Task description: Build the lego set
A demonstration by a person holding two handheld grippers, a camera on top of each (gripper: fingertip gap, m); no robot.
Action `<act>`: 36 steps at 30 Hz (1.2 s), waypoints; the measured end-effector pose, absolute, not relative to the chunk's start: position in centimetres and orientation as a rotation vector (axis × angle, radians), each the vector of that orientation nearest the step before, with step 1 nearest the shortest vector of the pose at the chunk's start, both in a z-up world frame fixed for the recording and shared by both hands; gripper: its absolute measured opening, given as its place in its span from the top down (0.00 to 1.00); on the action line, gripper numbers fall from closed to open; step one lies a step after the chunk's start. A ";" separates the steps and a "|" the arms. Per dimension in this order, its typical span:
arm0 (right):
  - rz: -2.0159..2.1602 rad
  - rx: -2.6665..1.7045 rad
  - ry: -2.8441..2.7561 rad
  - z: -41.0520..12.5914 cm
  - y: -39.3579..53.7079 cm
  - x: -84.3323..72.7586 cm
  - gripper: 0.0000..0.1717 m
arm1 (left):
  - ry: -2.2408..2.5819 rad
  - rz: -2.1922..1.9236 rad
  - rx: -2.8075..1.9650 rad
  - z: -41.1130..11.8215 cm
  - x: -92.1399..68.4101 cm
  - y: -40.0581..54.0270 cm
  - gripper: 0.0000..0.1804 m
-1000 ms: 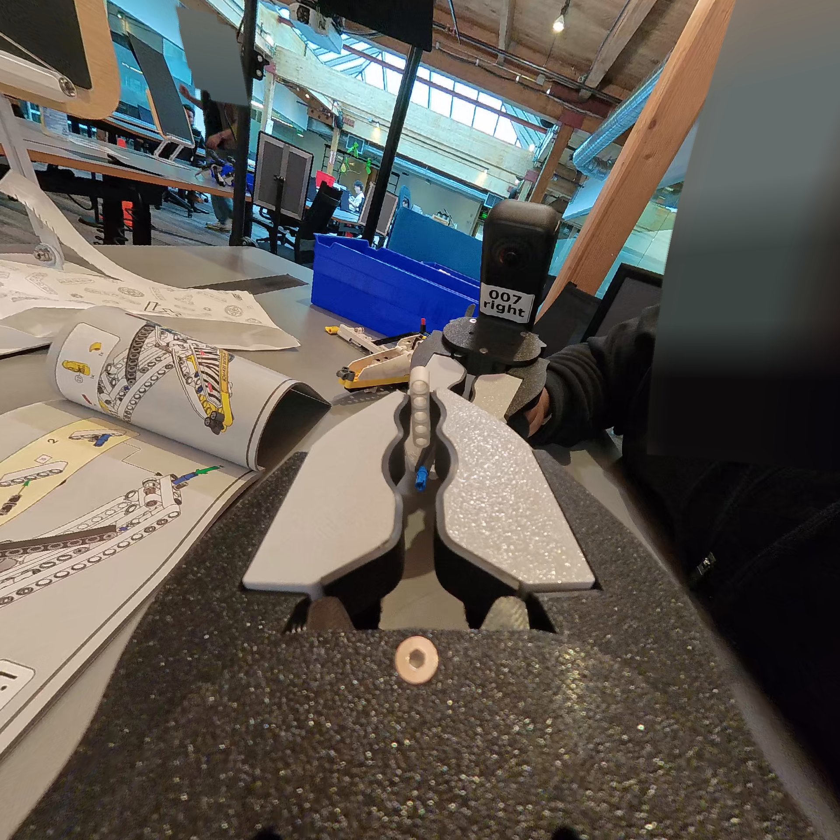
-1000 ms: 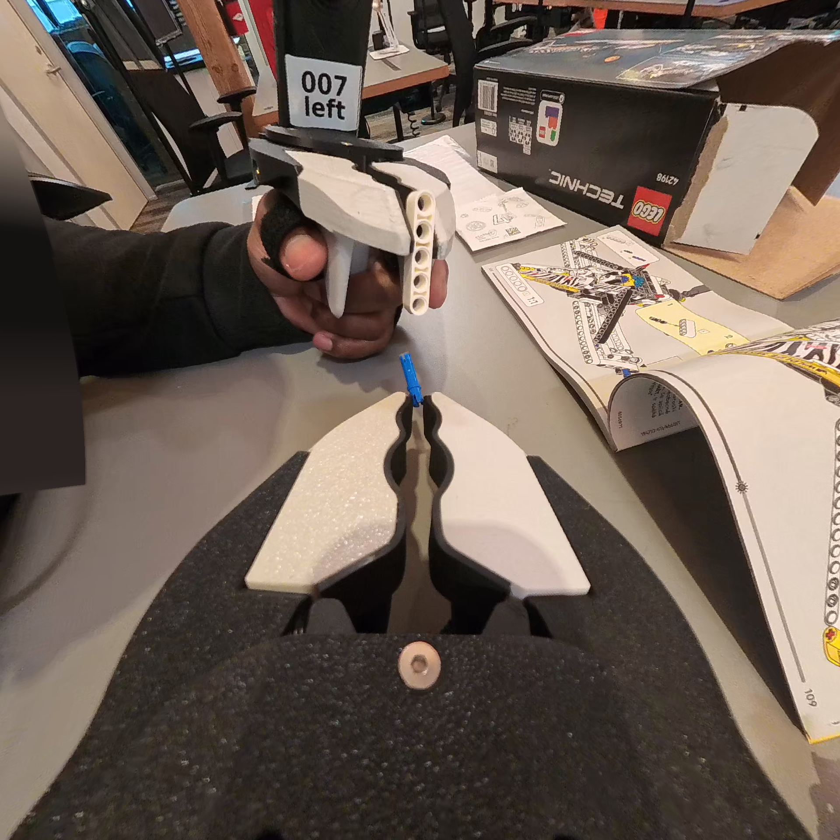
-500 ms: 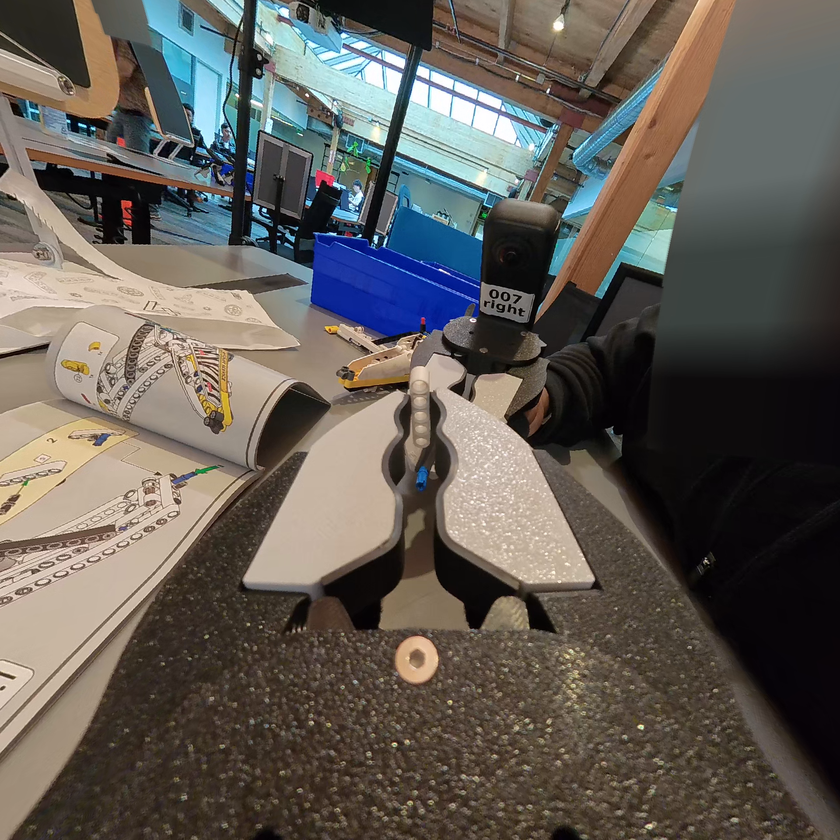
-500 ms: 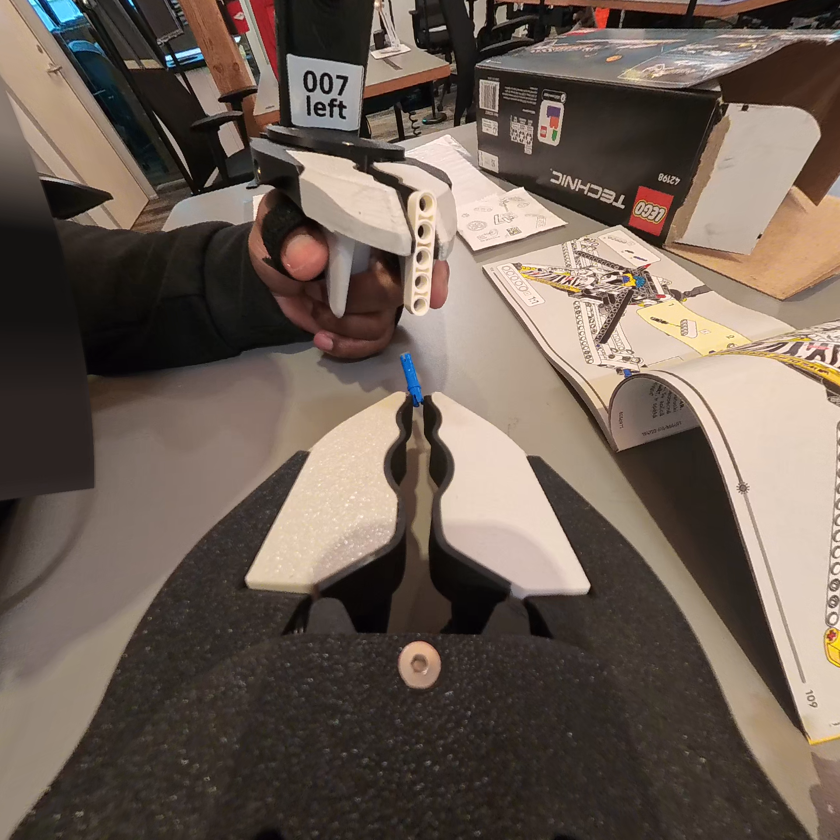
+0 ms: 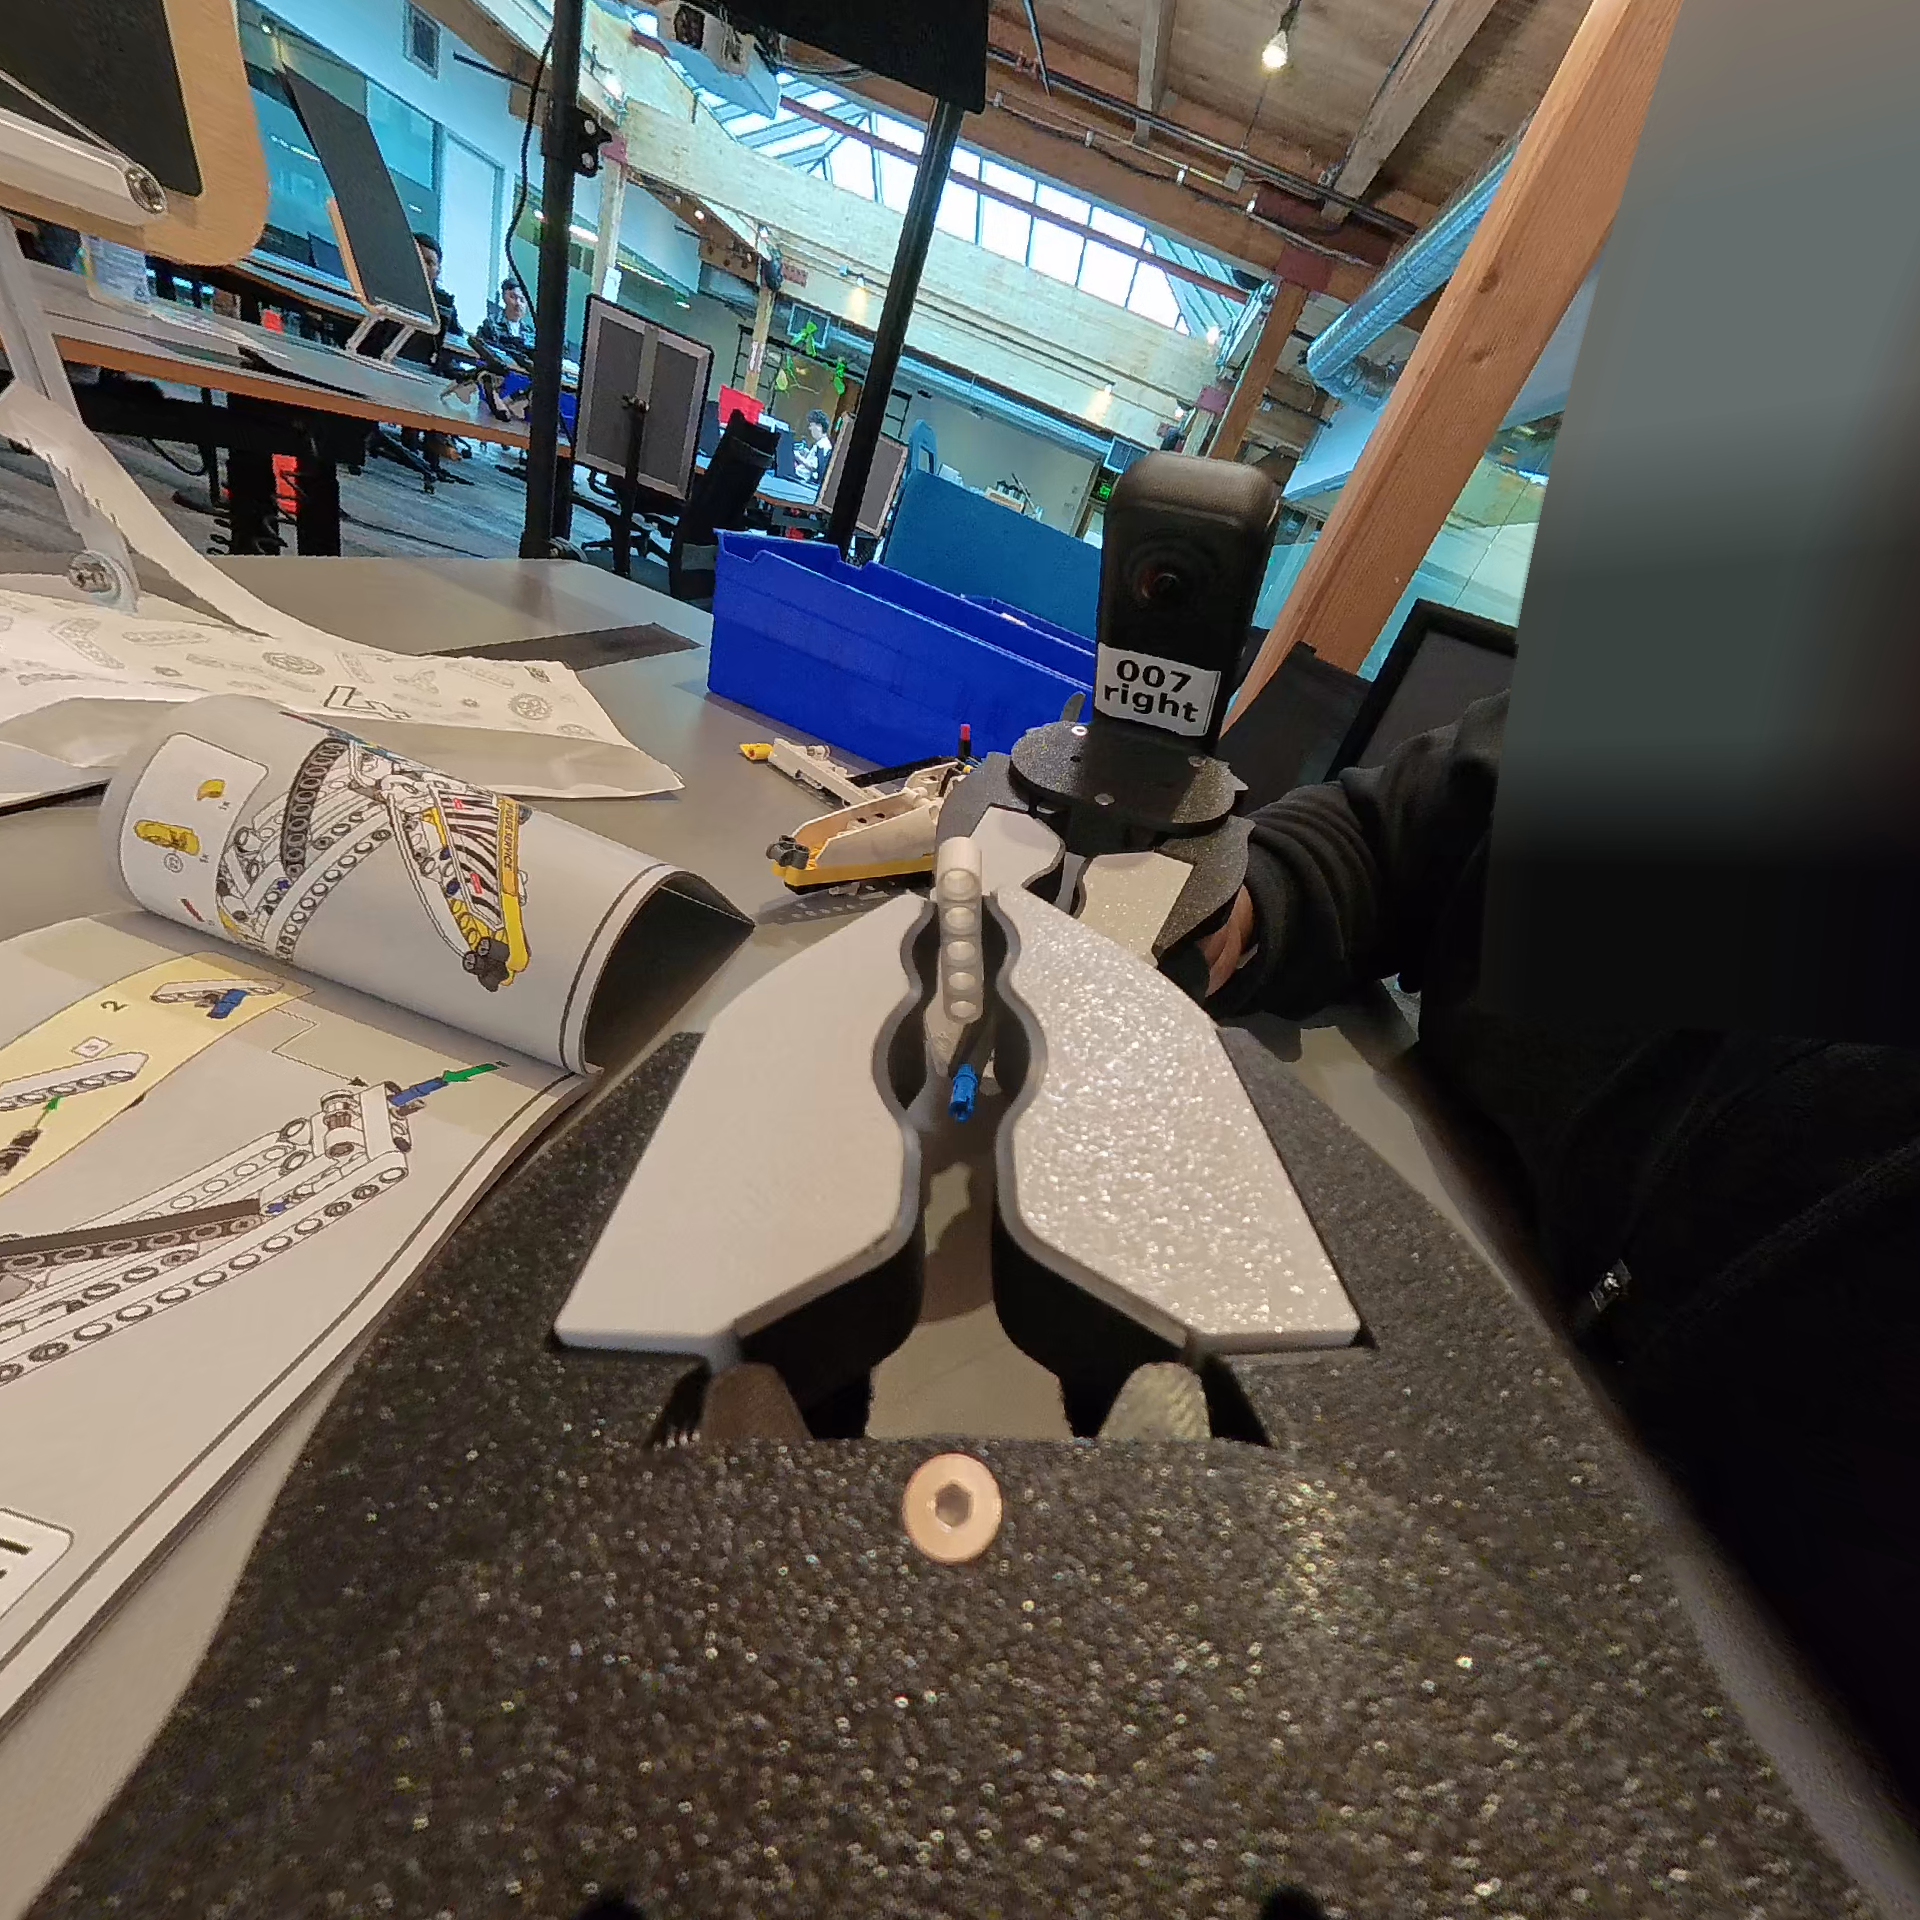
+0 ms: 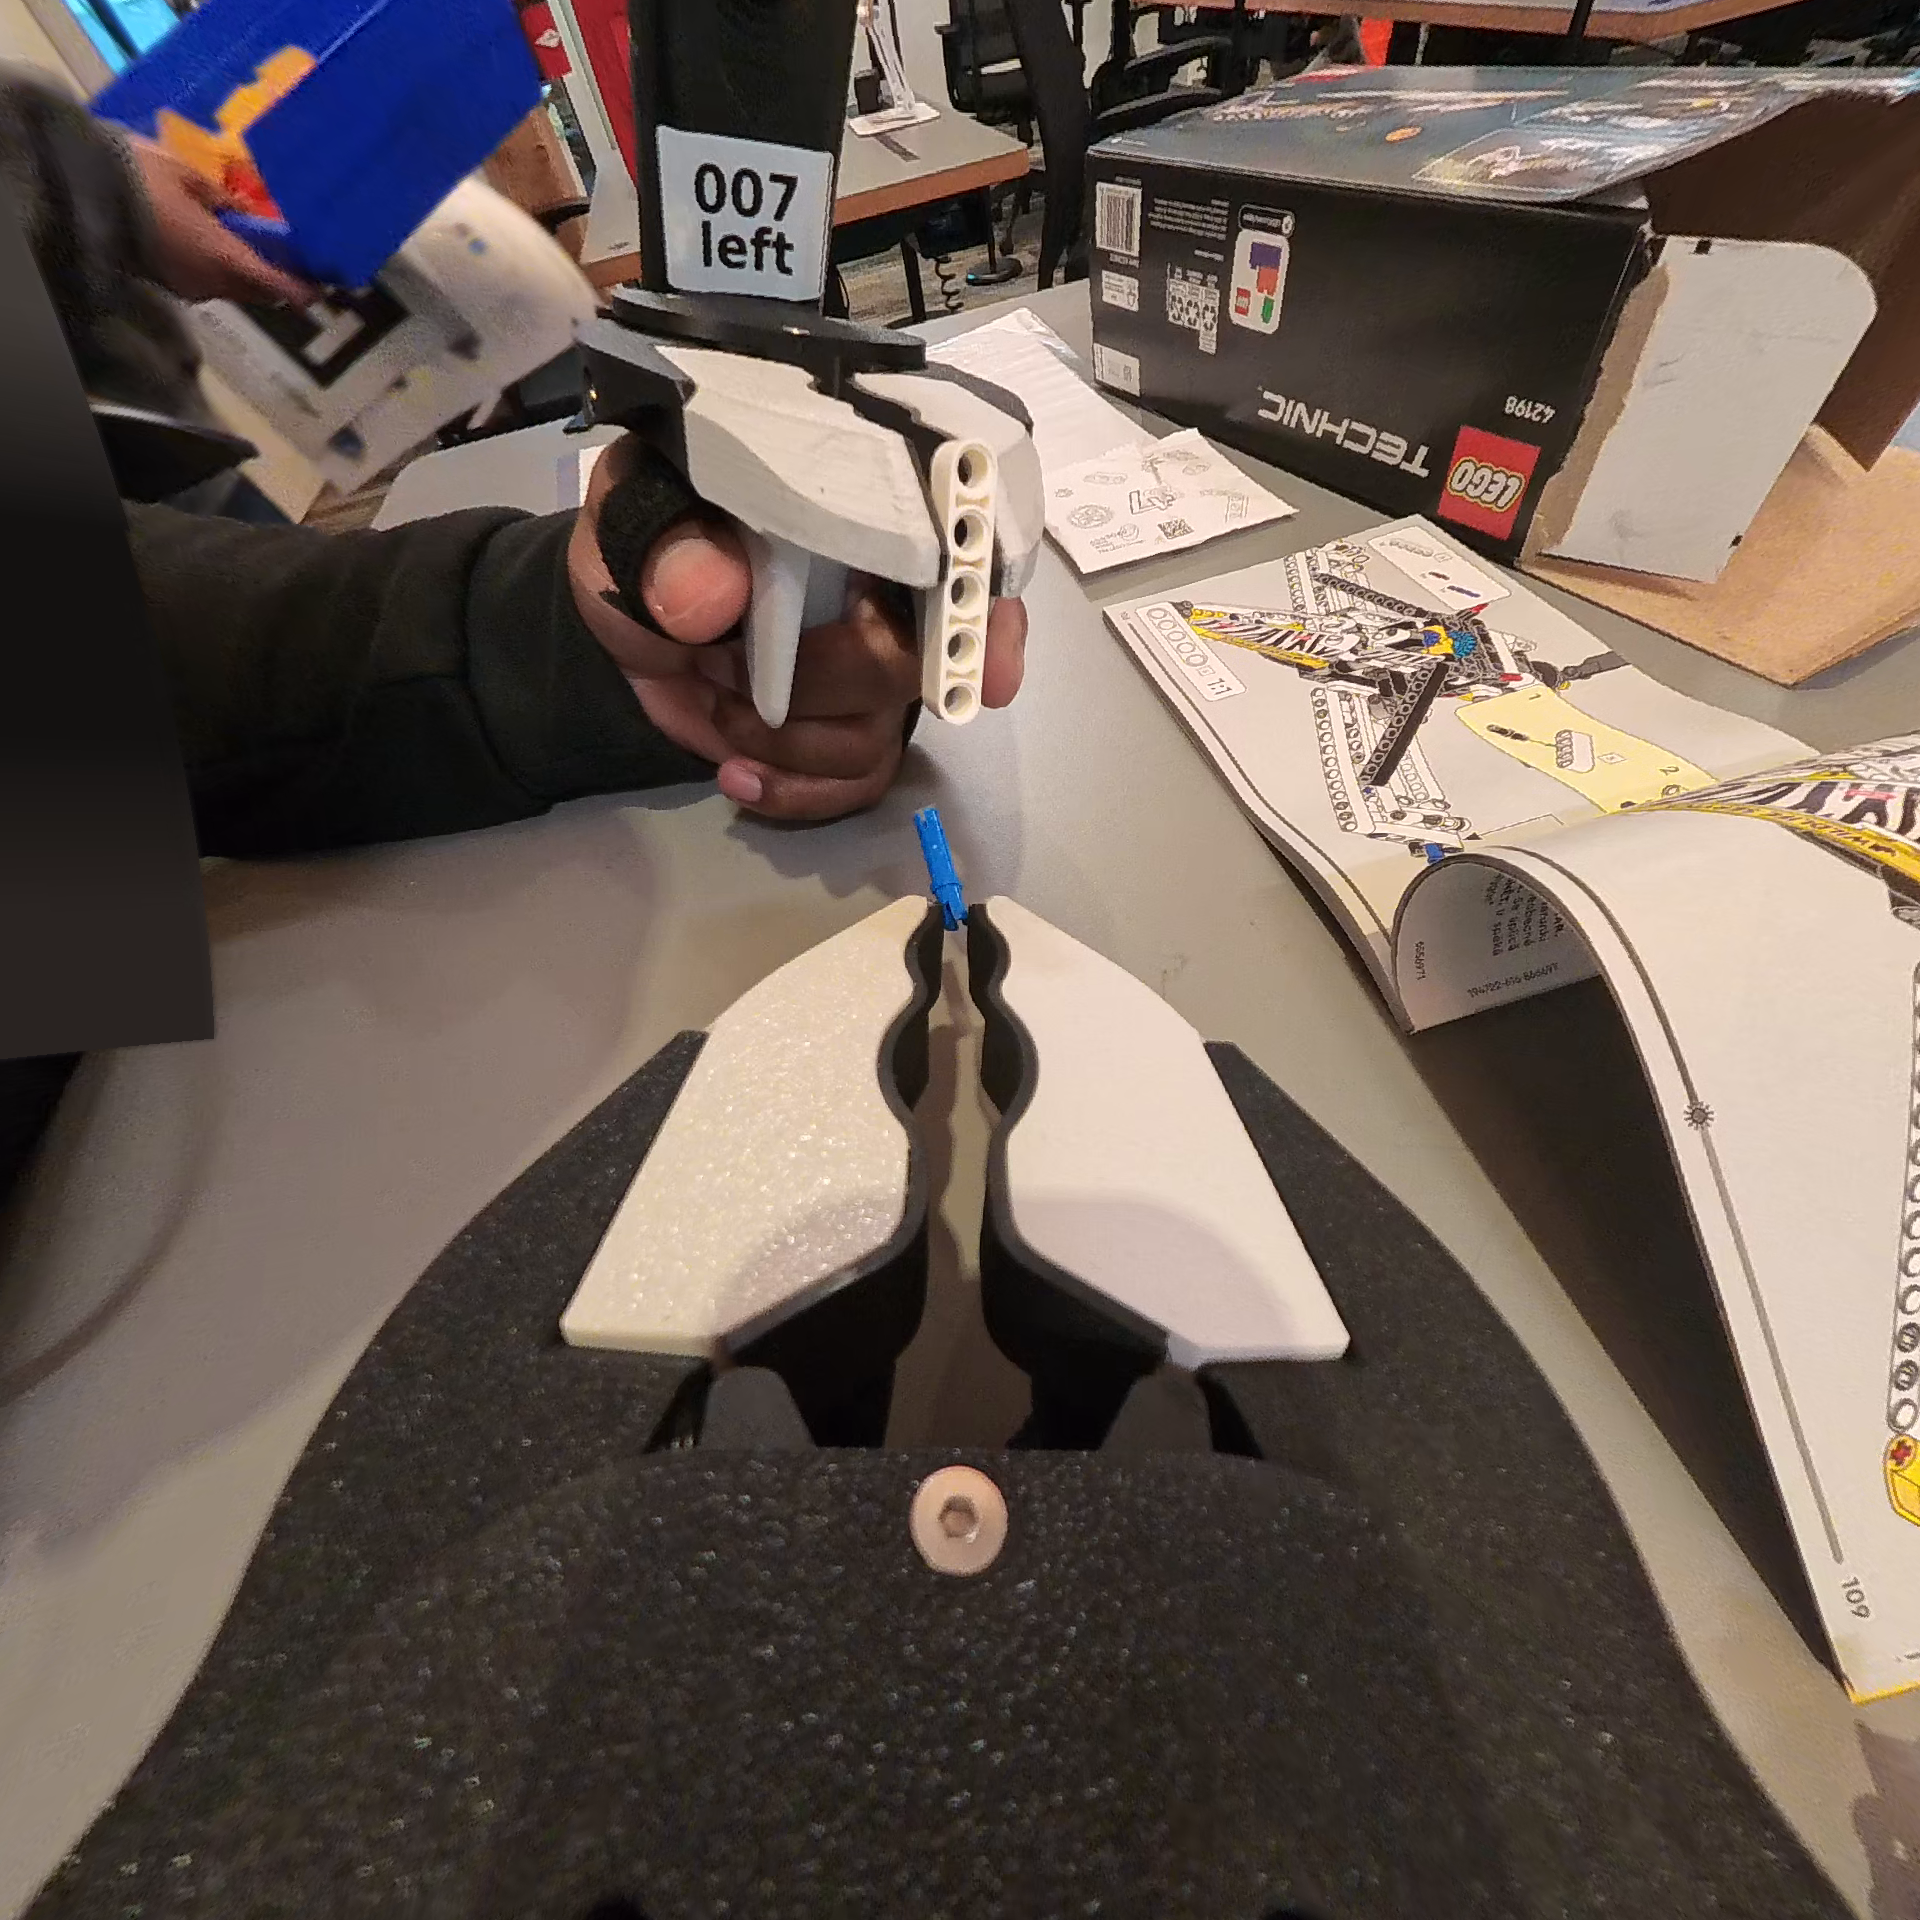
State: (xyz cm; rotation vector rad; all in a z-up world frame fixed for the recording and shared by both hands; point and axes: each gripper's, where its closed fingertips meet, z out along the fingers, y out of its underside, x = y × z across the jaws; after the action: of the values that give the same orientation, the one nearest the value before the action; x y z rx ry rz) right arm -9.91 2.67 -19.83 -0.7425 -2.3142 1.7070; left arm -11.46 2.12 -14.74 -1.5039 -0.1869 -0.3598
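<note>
While the grey worktop [image 6: 1143, 831] carries a booklet [image 6: 1455, 665] and box [image 6: 1351, 312] in an open office, left jaws grip a white beam [image 6: 961, 582] — right jaws pinch a blue pin [image 6: 940, 868]. Neither gripper has moved. Newly, a blurred blue-and-white object [image 6: 343, 208] enters upper left.

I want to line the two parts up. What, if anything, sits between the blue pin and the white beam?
Nothing visible. The right gripper pinches the blue pin at its fingertips; the left gripper holds the white beam above and beyond it. Only open air and bare table lie between.
</note>
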 end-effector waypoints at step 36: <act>1.572 -0.773 -2.369 -20.8 4.0 -10.3 0.98 | -0.170 -0.334 -1.942 -20.4 -10.9 2.0 0.96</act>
State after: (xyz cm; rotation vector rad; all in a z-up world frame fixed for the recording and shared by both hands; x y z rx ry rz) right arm -10.28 4.04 -20.83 -0.7726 -2.3688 1.5720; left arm -10.87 1.99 -20.42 -1.9420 -0.1699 -0.3336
